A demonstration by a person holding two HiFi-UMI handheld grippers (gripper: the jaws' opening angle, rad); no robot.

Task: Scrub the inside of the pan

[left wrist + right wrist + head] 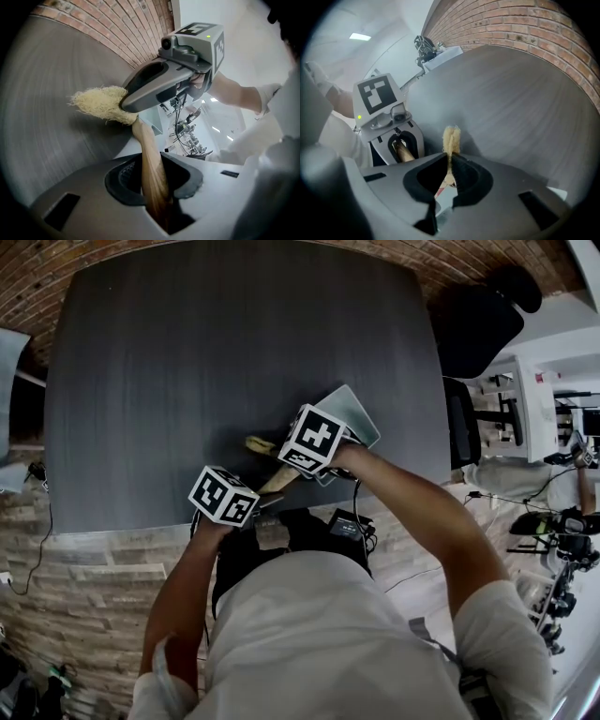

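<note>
Dark grey wood-grain table (187, 352), red brick wall (56, 259) behind it.

Head view: the pale grey square pan (354, 413) sits near the table's front edge, one corner toward the upper right, partly under the right gripper (317, 457). The left gripper (261, 498) is just beside it, nearer the person. The wooden-handled brush with pale straw bristles (278, 482) has its handle running from the left gripper up and right, under the right gripper. Its bristle tuft sticks out to the left.

Left gripper view: the left gripper (150, 180) has its pads pressed on the brush handle (150, 159). The long axis runs straight away from the jaws. The bristle tuft (99, 104) is turned left at the far end, tucked under the right gripper (133, 96). Contact with the pan cannot be told.

Right gripper view: the right gripper (451, 176) has its pads nearly together, pinching a thin pale edge, apparently the pan's rim. The bristles (451, 138) rise just beyond. The left gripper (401, 150) is at the left, handle in its jaws.
</note>
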